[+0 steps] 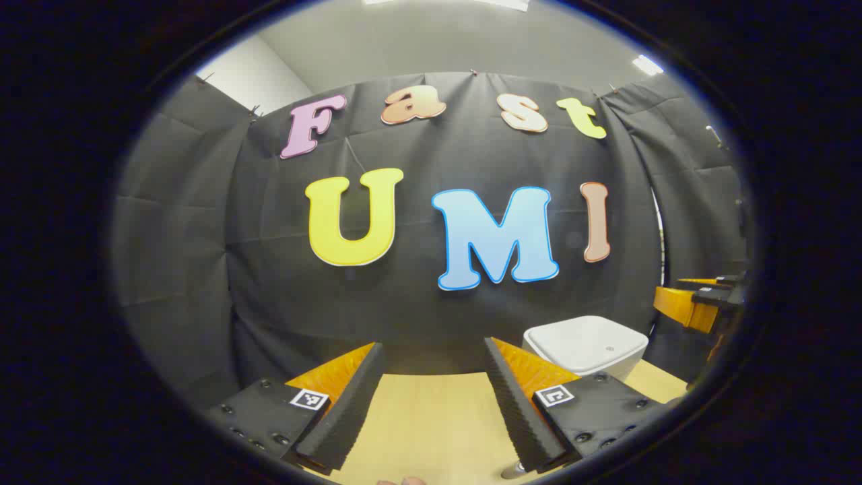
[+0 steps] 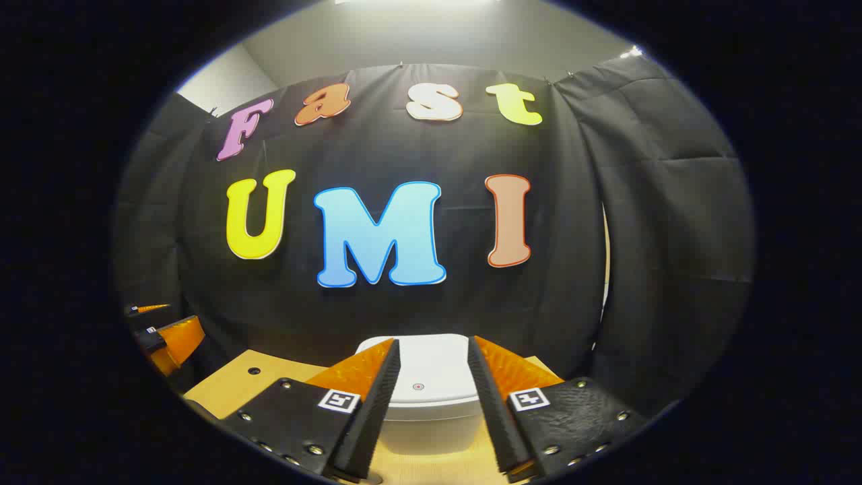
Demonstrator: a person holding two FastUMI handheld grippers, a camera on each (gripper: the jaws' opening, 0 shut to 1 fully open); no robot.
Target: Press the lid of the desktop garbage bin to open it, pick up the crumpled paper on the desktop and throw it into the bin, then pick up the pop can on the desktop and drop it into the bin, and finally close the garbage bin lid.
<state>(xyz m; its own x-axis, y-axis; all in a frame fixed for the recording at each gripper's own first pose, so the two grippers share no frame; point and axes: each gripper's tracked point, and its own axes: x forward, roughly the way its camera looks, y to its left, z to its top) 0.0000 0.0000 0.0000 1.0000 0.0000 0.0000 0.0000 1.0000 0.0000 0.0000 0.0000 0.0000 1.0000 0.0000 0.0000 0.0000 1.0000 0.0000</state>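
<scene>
The white desktop bin [image 2: 431,404] stands on the wooden table straight ahead of my right gripper [image 2: 432,342], its lid [image 2: 421,374] lying flat and shut. That gripper hovers just before and slightly above the lid, open, with nothing between its fingers. In the left gripper view the same bin [image 1: 586,345] sits ahead to the right. My left gripper [image 1: 434,345] hangs open over bare tabletop, empty. A small metallic rim [image 1: 513,470] peeks out at the bottom edge; I cannot tell what it is.
The light wooden table [image 1: 438,417] ends at the black cloth wall close behind the bin. A small round hole [image 2: 254,370] marks the tabletop left of the bin. The other gripper [image 1: 700,303] shows far right; in the right gripper view, the left gripper [image 2: 161,333] shows far left.
</scene>
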